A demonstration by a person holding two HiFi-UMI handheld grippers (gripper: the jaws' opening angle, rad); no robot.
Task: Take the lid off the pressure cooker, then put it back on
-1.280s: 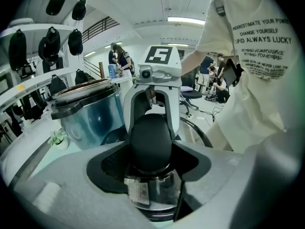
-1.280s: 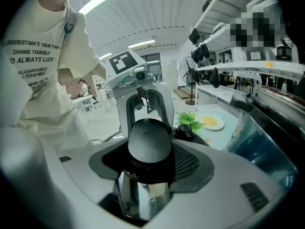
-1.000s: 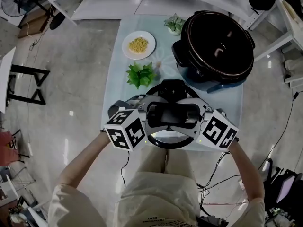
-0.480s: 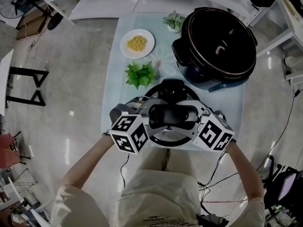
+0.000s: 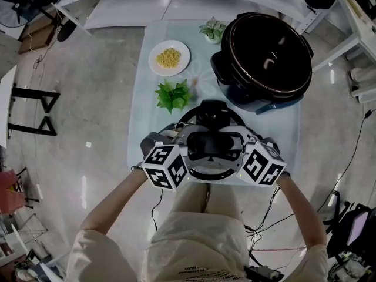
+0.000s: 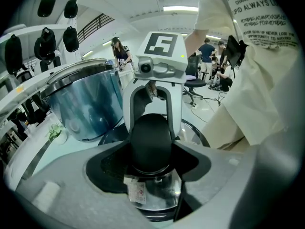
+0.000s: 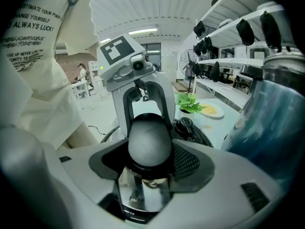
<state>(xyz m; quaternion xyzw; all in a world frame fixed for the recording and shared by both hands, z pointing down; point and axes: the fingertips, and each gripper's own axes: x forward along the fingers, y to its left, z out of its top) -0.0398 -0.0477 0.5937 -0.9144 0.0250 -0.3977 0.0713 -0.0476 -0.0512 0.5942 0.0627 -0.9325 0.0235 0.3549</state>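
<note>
The shirt carries black print, cut off at its folds: "...ESTIMATE YOUR POWE...", "CHANGE YOURSELF", "...ALWAYS LUCK!"; the smaller lines beneath are too fine to read; a small sticker on the lid shows a red mark, illegible.

A pale blue desk is seen mid-frame, standing on a grey floor. At its upper left a white plate of yellow food is set, with green leaves just below. A small potted plant is placed at the upper edge, and the open pressure cooker at upper right. The lid is seen at the lower edge; whether it touches the desk cannot be told.
</note>
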